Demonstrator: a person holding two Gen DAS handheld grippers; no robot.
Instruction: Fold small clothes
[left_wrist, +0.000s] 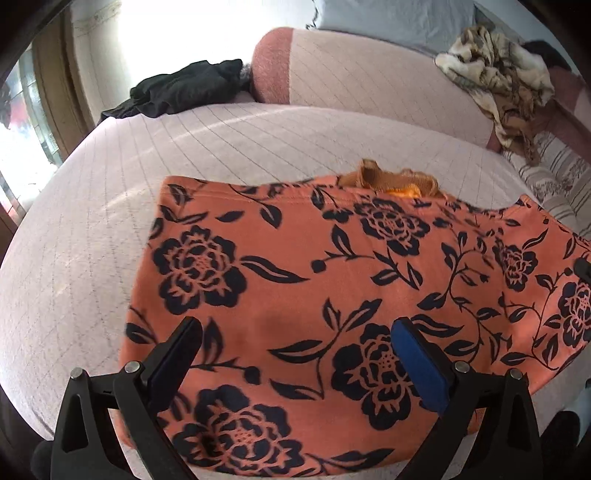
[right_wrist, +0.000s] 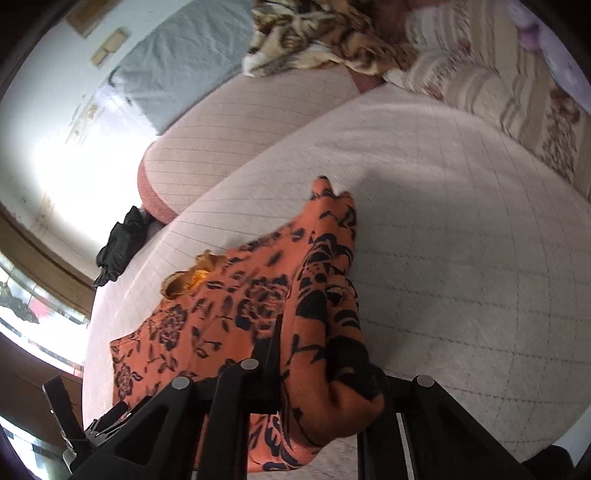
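Note:
An orange garment with black flower print (left_wrist: 295, 280) lies spread on the pale quilted bed. A tan knitted collar (left_wrist: 391, 179) shows at its far edge. My left gripper (left_wrist: 295, 332) is open and hovers just above the garment's near part, holding nothing. In the right wrist view my right gripper (right_wrist: 317, 354) is shut on a bunched end of the same garment (right_wrist: 325, 295) and lifts it off the bed. The collar (right_wrist: 188, 278) shows to the left there. The right finger is hidden by cloth.
A black garment (left_wrist: 181, 88) lies at the bed's far left edge. A pink bolster (left_wrist: 354, 74) lies along the back. A brown-and-cream patterned cloth (left_wrist: 498, 70) lies at the far right. A striped floral pillow (right_wrist: 509, 96) lies at the right.

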